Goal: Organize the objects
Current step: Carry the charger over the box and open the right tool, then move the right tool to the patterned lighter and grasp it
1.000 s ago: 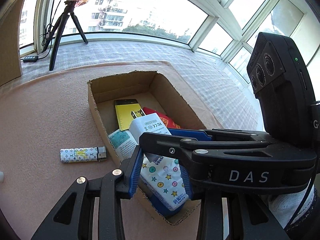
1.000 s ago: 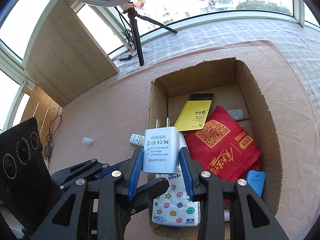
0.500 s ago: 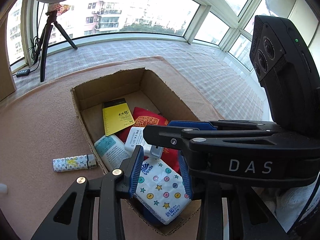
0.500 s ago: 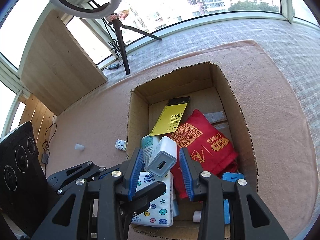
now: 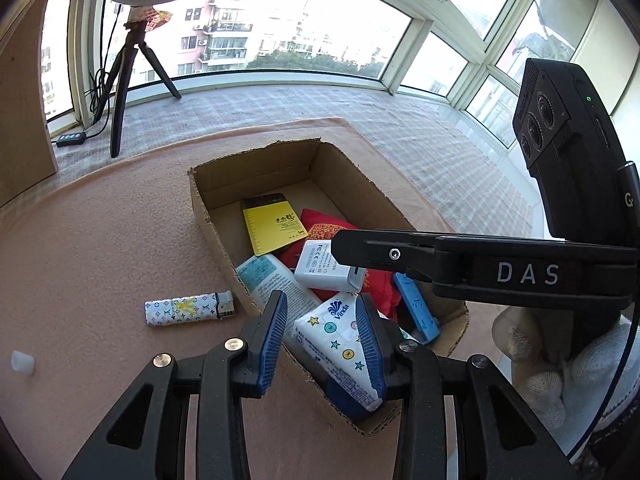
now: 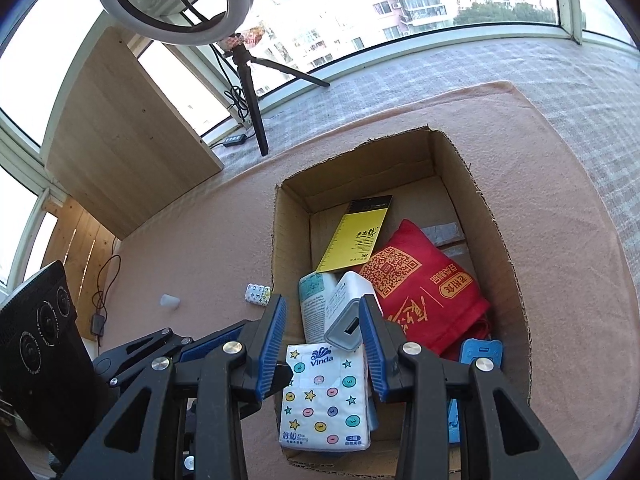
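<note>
Our right gripper (image 6: 323, 338) fingers stand spread and empty; the white charger (image 6: 347, 314) lies between them in the cardboard box (image 6: 516, 280). Our left gripper (image 5: 322, 338) gapes empty. Next, we judge, comes the lighter (image 5: 190, 308), left of its fingers.

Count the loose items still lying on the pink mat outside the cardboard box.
2. The patterned lighter lies just left of the cardboard box; a small white cap sits further left. Anything beneath the hand-held grippers may be hidden.

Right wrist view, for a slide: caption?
Open right gripper over white adapter in cardboard box.
</note>
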A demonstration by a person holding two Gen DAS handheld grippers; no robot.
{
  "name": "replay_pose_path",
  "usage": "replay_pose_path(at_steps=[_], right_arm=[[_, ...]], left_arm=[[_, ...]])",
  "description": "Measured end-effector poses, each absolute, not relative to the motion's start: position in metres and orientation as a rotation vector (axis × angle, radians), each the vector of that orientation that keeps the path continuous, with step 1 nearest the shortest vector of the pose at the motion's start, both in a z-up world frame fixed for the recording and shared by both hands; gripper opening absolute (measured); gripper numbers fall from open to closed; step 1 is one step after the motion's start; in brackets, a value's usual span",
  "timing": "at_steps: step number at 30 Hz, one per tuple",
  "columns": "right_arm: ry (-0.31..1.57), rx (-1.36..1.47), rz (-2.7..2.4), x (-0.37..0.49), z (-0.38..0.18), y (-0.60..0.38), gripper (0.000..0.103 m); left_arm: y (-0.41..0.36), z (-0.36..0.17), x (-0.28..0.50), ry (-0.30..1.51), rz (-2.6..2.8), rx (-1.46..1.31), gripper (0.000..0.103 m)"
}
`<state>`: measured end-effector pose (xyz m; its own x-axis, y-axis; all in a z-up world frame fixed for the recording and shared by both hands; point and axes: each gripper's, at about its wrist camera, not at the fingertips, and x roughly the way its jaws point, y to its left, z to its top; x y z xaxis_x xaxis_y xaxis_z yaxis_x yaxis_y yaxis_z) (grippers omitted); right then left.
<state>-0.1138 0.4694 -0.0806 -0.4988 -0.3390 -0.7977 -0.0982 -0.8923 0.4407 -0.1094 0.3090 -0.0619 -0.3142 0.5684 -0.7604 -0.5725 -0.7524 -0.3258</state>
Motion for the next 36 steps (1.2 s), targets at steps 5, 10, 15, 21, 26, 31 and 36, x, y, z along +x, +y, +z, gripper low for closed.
replay_pose_path(at_steps=[5,10,15,21,26,31,36], right_arm=[[-0.697,1.474,-2.512,-0.108,-0.079,0.466,0.035],[-0.669,1.465,-2.501,-0.1,-0.075,0.453,0.035],[-0.622,1.456,-2.458,-0.102,-0.072,0.428,0.035],[-0.459,1.481,-2.398,-0.122,-0.075,0.378,0.035],[-0.251,1.598,-2.294,-0.154,-0.099,0.335,0.035],[0.022,1.727,-2.253,-0.183,-0.132,0.308,0.034],[0.24,1.791,-2.235,-0.2,-0.153,0.295,0.034]], left_arm=[[0.268,-0.073,-0.118,-0.016,2.157,-1.261,0.039],[0.225,-0.095,-0.13,-0.059,2.219,-1.35,0.039],[0.18,-0.109,-0.132,-0.121,2.258,-1.412,0.039],[0.137,-0.113,-0.122,-0.208,2.296,-1.433,0.039],[0.106,-0.111,-0.105,-0.243,2.317,-1.426,0.039],[0.075,-0.107,-0.084,-0.275,2.338,-1.424,0.04],[0.046,-0.108,-0.068,-0.317,2.346,-1.435,0.041]])
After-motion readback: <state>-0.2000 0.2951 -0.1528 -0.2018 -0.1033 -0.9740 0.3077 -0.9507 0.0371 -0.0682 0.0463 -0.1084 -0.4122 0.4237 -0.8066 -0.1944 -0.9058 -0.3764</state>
